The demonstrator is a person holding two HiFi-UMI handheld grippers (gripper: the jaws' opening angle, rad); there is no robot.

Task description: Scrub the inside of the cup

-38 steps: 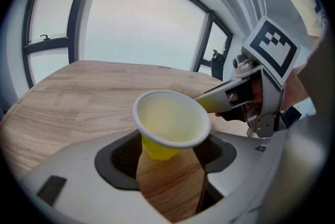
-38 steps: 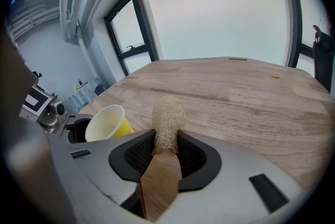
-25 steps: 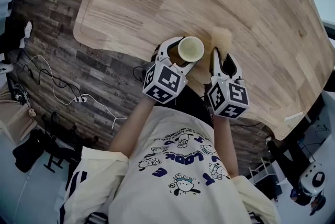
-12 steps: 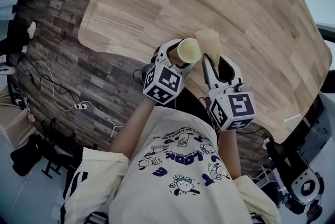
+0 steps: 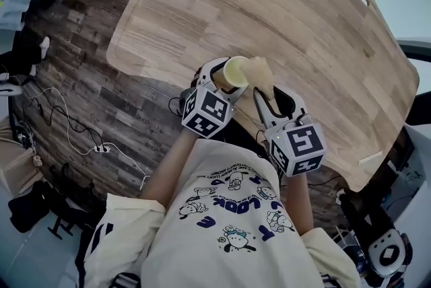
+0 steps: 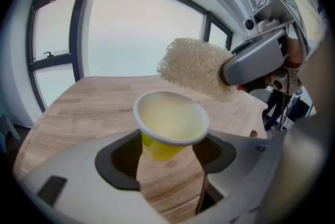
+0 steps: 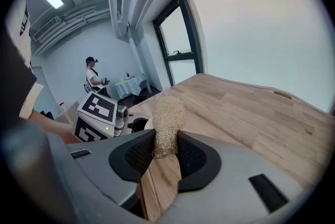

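1. My left gripper (image 6: 170,152) has its fingers set fairly wide and closed on the lower body of the cup (image 6: 170,123). I hold the cup off the counter (image 5: 283,4), over its near edge, with the mouth tipped toward 3 o'clock in the head view.
2. My right gripper (image 7: 166,144) has its fingers narrow, pinching the base of the scrubber (image 7: 167,113). The bushy free end stands out past the tips.
3. In the left gripper view the scrubber sits just beside the rim at 1 o'clock and is not yet inside. I would line it up with the mouth, press it to the bottom, then twist it along the wall.
4. The cup looks thin, so I'd keep the left squeeze light and brace against the push.
5. The cup is small and tapered, yellow outside and pale inside, with a white rolled rim. I see nothing inside it.
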